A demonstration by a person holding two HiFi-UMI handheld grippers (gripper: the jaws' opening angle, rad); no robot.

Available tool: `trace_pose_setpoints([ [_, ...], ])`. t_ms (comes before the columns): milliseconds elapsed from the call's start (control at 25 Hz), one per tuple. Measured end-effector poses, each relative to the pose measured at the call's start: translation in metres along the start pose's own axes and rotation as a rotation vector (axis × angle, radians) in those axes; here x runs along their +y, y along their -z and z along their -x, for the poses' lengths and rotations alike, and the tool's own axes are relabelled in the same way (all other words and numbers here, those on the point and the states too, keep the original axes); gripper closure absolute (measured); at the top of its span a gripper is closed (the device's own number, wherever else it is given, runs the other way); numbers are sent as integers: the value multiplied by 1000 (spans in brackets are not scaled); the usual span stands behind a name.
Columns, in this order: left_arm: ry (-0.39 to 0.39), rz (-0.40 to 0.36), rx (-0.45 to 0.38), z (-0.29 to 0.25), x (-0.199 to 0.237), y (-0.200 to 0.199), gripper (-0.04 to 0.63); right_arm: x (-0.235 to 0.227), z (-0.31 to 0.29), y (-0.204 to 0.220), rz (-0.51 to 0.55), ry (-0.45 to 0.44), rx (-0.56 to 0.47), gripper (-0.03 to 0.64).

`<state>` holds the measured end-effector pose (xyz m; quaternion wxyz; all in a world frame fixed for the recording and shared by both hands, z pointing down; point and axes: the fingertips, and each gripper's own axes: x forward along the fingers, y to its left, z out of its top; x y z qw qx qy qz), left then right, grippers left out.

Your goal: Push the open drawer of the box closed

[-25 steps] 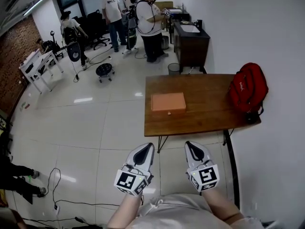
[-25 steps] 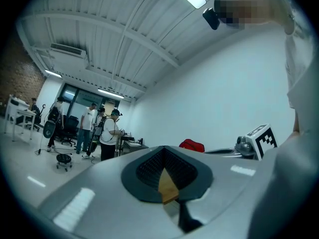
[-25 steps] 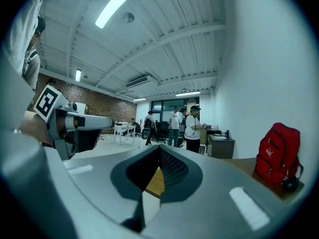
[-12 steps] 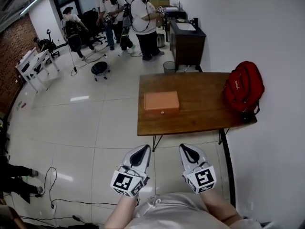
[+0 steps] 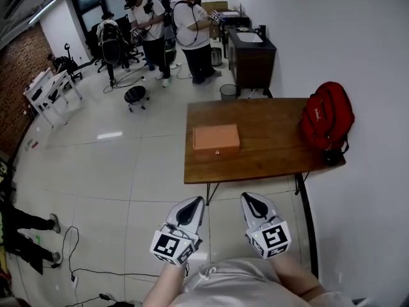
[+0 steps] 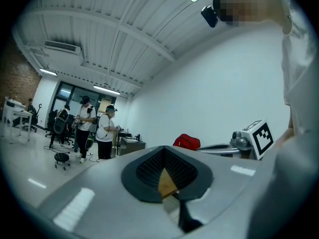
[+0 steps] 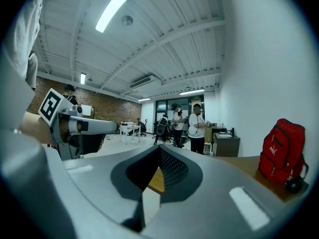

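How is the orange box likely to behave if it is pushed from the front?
The box is low and wide, so it probably will not tip. It sits on the smooth wooden table with nothing behind it, so it may slide back rather than stay put. It looks stiff, with straight edges.

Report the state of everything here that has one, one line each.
Left hand-held gripper: jaws together, empty, held low short of the table.
Right hand-held gripper: jaws together, empty, also short of the table.
Box: flat on the table, untouched.
Drawer: knob side faces the person; too far to tell how open.
Red backpack: resting on the table's right end.
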<state>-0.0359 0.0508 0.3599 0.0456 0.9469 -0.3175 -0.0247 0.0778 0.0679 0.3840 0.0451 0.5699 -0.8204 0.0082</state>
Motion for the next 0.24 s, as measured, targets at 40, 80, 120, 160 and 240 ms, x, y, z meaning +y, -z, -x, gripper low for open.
trace_pose_setpoints([
  [40,-4,1,-1,1,0,0,589,0,1,1,-1,-2,1,615],
  [80,-7,2,-3,1,0,0,589,0,1,1,0,-3,2,615],
  [120,-10,2,-4,1,1,-1,589,0,1,1,1,-4,2,615],
  [160,-12,2,-5,1,1,-1,589,-1,1,1,3,-5,1,615],
  [240,-16,3,-7,0,1,-2,589,-2,2,0,5,-6,0,615],
])
